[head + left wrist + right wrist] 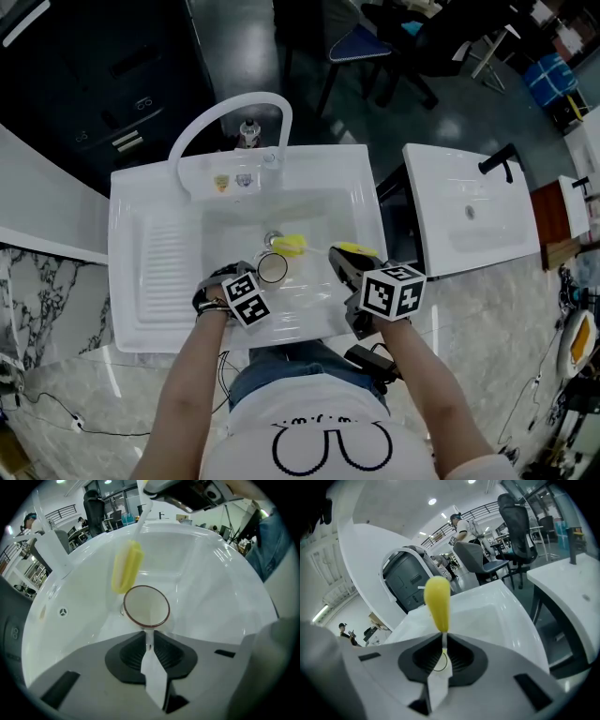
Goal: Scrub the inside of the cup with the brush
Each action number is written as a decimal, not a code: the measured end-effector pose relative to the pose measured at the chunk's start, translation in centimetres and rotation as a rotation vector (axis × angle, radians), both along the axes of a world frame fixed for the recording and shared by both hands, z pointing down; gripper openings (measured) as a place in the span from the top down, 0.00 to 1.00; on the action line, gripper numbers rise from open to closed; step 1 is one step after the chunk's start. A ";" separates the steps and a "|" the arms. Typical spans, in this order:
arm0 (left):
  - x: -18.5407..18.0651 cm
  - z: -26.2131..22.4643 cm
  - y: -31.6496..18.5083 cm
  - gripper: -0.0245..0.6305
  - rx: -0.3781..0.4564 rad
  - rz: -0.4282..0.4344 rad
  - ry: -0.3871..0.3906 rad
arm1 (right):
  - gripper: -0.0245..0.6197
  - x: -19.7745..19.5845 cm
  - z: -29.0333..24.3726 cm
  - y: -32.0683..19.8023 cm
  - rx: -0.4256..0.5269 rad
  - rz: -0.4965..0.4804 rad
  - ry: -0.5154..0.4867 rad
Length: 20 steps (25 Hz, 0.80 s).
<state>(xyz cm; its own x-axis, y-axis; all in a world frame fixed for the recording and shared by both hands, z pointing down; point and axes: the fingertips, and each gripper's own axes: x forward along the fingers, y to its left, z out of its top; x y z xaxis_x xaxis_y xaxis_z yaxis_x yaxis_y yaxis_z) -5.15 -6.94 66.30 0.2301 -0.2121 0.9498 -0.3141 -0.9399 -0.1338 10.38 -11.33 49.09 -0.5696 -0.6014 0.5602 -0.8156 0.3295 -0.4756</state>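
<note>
My left gripper (pixel 149 640) had its jaws clenched on the near side of the cup (pixel 146 605), low in the sink (pixel 141 253). The brush (pixel 126 566) head hung tilted just beyond the far rim, not yet inside. My right gripper (pixel 442 643) grasped its thin handle

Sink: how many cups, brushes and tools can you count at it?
cup: 1
brush: 1
tools: 2 (left tool, right tool)
Total: 4
</note>
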 end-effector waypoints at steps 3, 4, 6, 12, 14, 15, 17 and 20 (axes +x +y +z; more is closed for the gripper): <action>0.1 0.0 0.0 0.86 0.003 0.005 -0.001 | 0.90 -0.3 0.4 0.6 -0.018 -0.019 0.018; 0.1 0.0 0.1 0.86 0.004 0.006 -0.003 | 0.90 -0.4 0.8 0.8 -0.040 -0.022 0.017; 0.0 0.1 0.1 0.86 0.007 0.009 -0.008 | 0.90 -0.7 1.9 1.3 -0.097 -0.025 0.016; 0.2 0.0 0.4 0.86 0.022 0.038 -0.025 | 0.90 -2.0 4.9 1.9 -0.205 -0.057 0.060; 0.3 0.0 0.5 0.86 0.030 0.055 -0.032 | 0.90 -2.4 5.9 1.4 -0.225 -0.059 0.072; 0.4 0.0 0.6 0.86 0.033 0.064 -0.036 | 0.90 -2.6 6.4 1.2 -0.234 -0.060 0.083; 0.6 0.0 0.7 0.86 0.036 0.073 -0.038 | 0.90 -3.2 7.3 0.6 -0.242 -0.066 0.111; 0.8 0.0 0.7 0.86 0.039 0.079 -0.040 | 0.90 -4.2 8.6 -0.1 -0.246 -0.076 0.141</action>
